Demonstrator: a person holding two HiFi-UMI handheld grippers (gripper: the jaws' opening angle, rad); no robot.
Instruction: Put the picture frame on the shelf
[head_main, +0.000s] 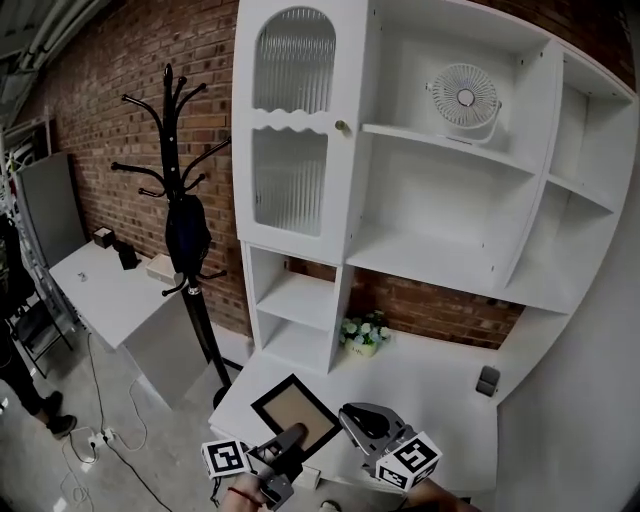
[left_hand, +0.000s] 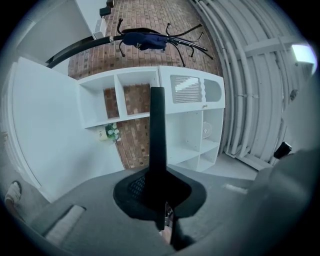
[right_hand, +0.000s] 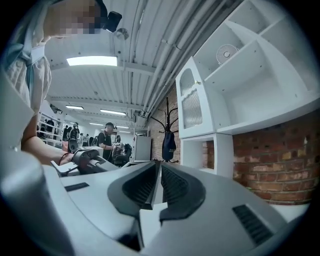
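Observation:
The picture frame (head_main: 294, 410), black-rimmed with a tan middle, is over the front left of the white desk (head_main: 440, 400). My left gripper (head_main: 288, 440) is shut on its near corner. In the left gripper view the frame's black edge (left_hand: 157, 135) rises straight up out of the left gripper (left_hand: 159, 200). My right gripper (head_main: 352, 418) hovers just right of the frame. In its own view the right gripper (right_hand: 159, 175) shows only a narrow slit between the jaws, with nothing in it. The white shelf unit (head_main: 450, 230) stands behind the desk with open compartments.
A small white fan (head_main: 463, 97) sits on an upper shelf. A pot of flowers (head_main: 364, 334) and a small dark object (head_main: 487, 380) are on the desk. A black coat rack (head_main: 185, 230) and a grey table (head_main: 110, 290) stand at the left, where a person (head_main: 15, 300) stands.

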